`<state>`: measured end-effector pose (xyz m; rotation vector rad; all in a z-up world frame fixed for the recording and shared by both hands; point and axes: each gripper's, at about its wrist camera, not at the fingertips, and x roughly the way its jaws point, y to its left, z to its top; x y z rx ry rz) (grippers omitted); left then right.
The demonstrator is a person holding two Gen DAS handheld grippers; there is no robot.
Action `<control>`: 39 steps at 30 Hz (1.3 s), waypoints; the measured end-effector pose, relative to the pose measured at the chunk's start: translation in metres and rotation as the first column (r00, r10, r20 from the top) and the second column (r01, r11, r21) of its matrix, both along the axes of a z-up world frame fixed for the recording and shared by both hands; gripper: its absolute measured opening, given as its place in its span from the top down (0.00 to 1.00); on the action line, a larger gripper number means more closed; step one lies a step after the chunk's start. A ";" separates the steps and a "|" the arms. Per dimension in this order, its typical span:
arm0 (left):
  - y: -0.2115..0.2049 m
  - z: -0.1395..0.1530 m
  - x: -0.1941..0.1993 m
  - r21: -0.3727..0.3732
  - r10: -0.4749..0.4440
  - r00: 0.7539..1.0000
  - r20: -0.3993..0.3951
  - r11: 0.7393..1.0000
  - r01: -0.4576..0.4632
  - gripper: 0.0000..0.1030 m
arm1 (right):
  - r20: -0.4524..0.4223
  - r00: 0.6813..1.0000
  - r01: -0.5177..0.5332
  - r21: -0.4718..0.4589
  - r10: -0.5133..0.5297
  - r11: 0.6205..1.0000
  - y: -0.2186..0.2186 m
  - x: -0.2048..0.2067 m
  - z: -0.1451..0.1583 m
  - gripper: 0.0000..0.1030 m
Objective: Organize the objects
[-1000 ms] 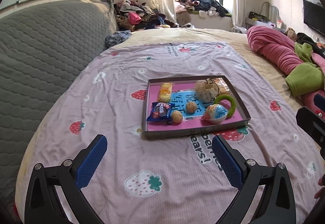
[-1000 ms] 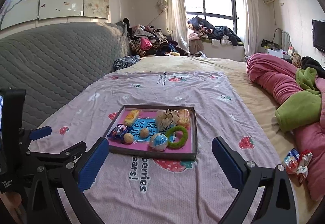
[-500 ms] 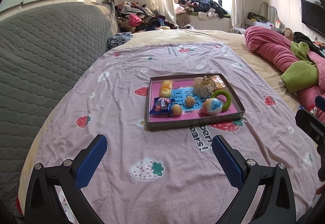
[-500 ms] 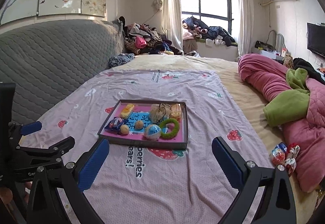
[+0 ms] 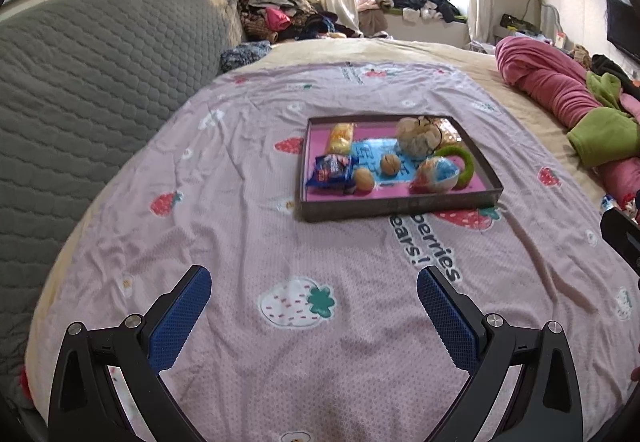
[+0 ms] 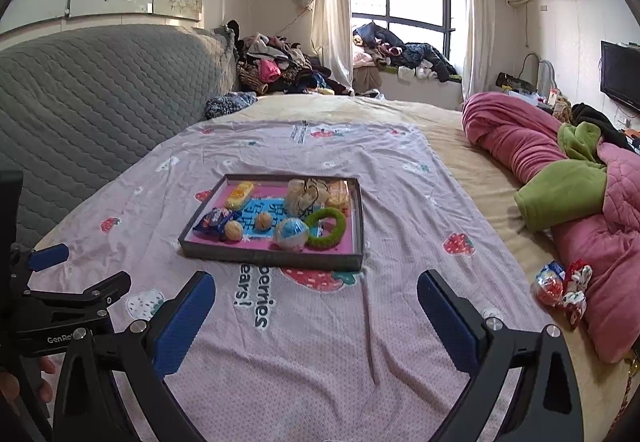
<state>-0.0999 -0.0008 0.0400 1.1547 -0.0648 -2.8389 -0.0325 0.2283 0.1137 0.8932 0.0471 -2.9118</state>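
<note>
- Left wrist view: your left gripper [image 5: 314,302] hangs over the strawberry sheet [image 5: 240,242] with its blue pads wide apart and nothing between them. The tray [image 5: 400,207] lies ahead, well apart from the fingers, and it holds the snack packet [image 5: 332,171], two walnuts, a ball [image 5: 438,173] and a green ring [image 5: 464,161]. Compared with one second ago, the tray sits farther away and higher in the picture, so you have drawn back from it.
- Right wrist view: your right gripper [image 6: 316,306] is also spread wide and empty. The tray [image 6: 272,258] is farther here too. Two loose wrapped items [image 6: 562,286] lie near the pink blanket [image 6: 608,242], outside the tray.
- My judgement: everything in the tray is already placed, and the loose items remain for you.
</note>
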 end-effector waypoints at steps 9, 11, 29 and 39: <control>-0.004 -0.034 -0.004 0.024 -0.003 1.000 0.025 1.000 0.003 0.00 | 0.037 0.999 -0.004 0.015 0.003 1.000 0.003 -0.004 -0.033 0.01; -0.004 -0.043 -0.005 0.022 -0.004 0.999 0.037 1.000 0.003 0.00 | 0.051 0.999 -0.003 0.015 0.003 1.000 0.003 -0.004 -0.041 0.01; -0.006 -0.086 0.002 0.013 0.004 0.996 0.091 1.000 -0.005 0.00 | 0.120 0.993 0.017 0.013 -0.018 1.000 0.011 -0.006 -0.092 0.01; -0.007 -0.092 0.005 0.010 0.003 0.996 0.091 1.000 -0.004 0.00 | 0.145 0.989 0.024 0.013 -0.025 1.000 0.015 -0.003 -0.108 0.01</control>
